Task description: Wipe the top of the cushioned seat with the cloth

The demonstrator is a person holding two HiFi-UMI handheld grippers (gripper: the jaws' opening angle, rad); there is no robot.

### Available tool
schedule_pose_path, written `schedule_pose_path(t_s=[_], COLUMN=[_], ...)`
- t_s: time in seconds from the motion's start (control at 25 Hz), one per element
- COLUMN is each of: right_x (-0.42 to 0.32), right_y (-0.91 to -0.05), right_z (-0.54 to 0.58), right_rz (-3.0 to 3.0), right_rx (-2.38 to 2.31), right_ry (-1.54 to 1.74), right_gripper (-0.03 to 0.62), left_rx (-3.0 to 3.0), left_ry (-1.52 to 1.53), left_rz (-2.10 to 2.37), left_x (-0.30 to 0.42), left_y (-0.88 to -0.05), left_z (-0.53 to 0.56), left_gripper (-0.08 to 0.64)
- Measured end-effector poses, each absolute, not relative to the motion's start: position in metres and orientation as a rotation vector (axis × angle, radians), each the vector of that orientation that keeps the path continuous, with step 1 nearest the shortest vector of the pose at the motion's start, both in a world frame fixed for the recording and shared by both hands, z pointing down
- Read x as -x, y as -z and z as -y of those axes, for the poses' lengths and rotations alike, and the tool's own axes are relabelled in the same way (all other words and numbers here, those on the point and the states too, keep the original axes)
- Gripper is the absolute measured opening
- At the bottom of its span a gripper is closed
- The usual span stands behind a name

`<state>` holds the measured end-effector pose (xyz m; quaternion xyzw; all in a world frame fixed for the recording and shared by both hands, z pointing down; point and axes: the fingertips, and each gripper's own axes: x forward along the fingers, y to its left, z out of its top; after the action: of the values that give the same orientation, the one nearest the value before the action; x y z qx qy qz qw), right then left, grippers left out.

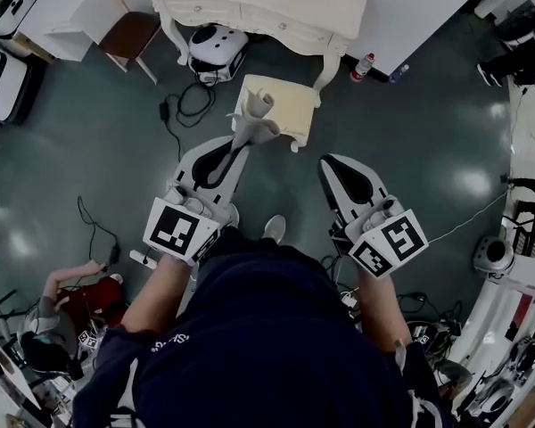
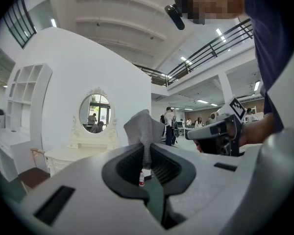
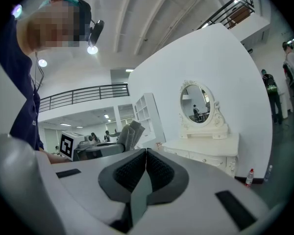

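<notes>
While we hold both grippers out ahead of us, our left gripper (image 1: 242,146) has its jaws clamped on a grey cloth (image 1: 254,114). The cloth sticks up bunched from the tips, and in the head view it overlaps the near edge of the cream cushioned seat (image 1: 294,105) at twelve o'clock. Our right gripper (image 1: 326,164), at one o'clock just beside the seat, has its jaws pressed together on nothing. Beyond the seat stands a white dressing table (image 1: 259,7), with a small bottle (image 1: 364,65) on the floor by its leg at one o'clock.
</notes>
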<state>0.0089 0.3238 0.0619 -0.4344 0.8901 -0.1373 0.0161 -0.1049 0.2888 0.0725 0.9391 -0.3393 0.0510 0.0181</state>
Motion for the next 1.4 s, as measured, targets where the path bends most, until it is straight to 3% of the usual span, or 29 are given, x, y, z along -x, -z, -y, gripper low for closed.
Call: schedule_pose_path(t_s=[0.72, 1.4], right_x=[-0.017, -0.001], right_y=[-0.08, -0.102], right_z=[-0.306, -0.175], right_rz=[-2.789, -2.77], right_rx=[1.326, 1.376], right_ry=[0.484, 0.567], right_gripper=[0.026, 0.026], left_rx=[-2.872, -2.846], left_ry=[-0.163, -0.214], left_rz=[1.091, 1.007], left_x=[0.102, 0.115], left_y=[-0.089, -0.115], left_z=[-0.271, -0.136], left_gripper=[0.032, 0.032])
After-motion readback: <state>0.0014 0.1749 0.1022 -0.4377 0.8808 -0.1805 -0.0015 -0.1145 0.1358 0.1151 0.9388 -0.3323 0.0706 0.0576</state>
